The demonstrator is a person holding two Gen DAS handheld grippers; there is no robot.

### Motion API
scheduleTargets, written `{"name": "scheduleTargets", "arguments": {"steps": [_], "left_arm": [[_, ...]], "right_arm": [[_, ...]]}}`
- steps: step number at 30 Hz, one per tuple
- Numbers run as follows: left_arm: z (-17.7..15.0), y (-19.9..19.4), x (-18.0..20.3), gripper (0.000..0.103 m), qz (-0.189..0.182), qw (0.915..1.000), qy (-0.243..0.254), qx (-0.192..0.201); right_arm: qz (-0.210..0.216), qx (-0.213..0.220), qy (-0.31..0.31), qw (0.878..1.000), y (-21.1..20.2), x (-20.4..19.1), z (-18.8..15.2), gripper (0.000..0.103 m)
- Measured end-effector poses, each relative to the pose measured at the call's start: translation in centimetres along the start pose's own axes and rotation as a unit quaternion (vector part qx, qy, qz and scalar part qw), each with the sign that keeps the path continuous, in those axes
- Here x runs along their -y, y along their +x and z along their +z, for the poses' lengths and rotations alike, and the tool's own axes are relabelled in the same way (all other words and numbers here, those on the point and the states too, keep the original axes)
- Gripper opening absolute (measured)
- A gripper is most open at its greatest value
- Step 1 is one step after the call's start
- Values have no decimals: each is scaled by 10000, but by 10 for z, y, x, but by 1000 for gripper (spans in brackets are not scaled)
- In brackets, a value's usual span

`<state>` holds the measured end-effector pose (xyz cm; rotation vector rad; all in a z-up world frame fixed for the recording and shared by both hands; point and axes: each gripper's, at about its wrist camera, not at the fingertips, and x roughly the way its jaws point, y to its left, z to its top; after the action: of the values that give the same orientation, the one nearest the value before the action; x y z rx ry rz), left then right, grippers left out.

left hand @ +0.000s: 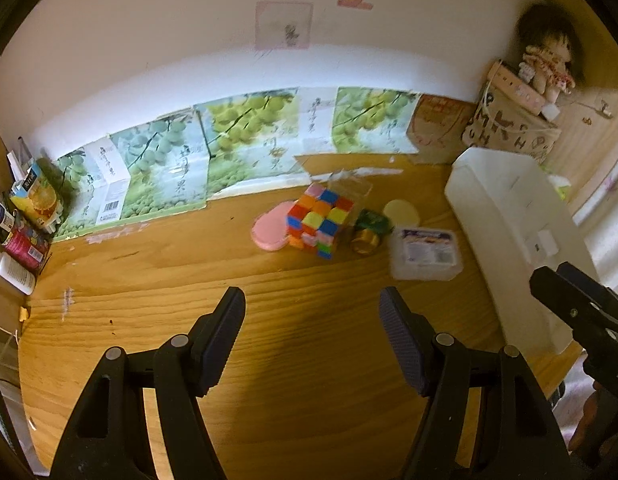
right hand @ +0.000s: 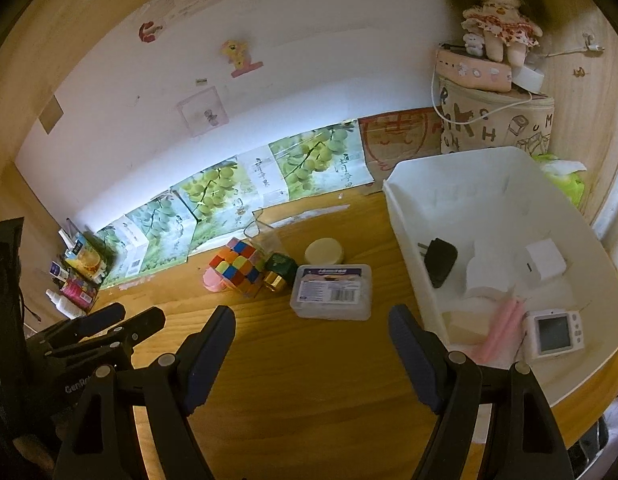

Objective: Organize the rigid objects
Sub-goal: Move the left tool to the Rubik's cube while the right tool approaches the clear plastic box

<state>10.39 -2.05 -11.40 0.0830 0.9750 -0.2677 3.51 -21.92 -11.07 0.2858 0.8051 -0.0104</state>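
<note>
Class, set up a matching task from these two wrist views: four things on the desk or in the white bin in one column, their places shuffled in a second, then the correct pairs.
Column A
1. puzzle cube
2. black plug
3. clear plastic box
4. doll

Column B
a. atop the lettered bag
b. inside the white bin
c. against the pink case
d. on the desk beside the bin

Pairs: 1-c, 2-b, 3-d, 4-a

**A child's desk corner at home**

Wooden desk (right hand: 309,380) set in a wood-panelled alcove. Cartoon stickers (right hand: 237,54) on the white wall. Rag doll (right hand: 499,28) perched on a printed fabric case (right hand: 497,124). Grape-print cartons (left hand: 229,152) line the back edge. Puzzle cube (right hand: 239,266) and small toiletries lie about. Domestic, lived-in.
</note>
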Motion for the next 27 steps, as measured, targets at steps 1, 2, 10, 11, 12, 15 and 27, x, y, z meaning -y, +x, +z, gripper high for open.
{"name": "scheduleTargets", "arguments": {"steps": [1,2,10,11,12,15,27], "left_arm": [[0,2,-4,73,-19,10000,14,-63],[0,4,-8,73,-41,9999,23,-111],[7,23,-27,77,-343,9980,54,-537],[8,25,-29,78,-360,9976,18,-591],[9,28,-30,78,-374,9972,-15,-641],[13,35,-35,79,-435,9958,-74,-805],[34,66,-34,79,-420,9877,121,-1503]], "right_arm": [[-26,30,-25,10000,1,-3,-2,80],[-70,66,-66,9999,1,-7,-4,80],[-301,213,-524,9979,6,-29,-18,80],[-338,235,-584,9974,8,-31,-19,80],[-359,257,-618,9971,9,-33,-20,80],[-380,313,-682,9965,13,-37,-21,80],[-841,560,-836,9914,51,-47,-23,82]]}}
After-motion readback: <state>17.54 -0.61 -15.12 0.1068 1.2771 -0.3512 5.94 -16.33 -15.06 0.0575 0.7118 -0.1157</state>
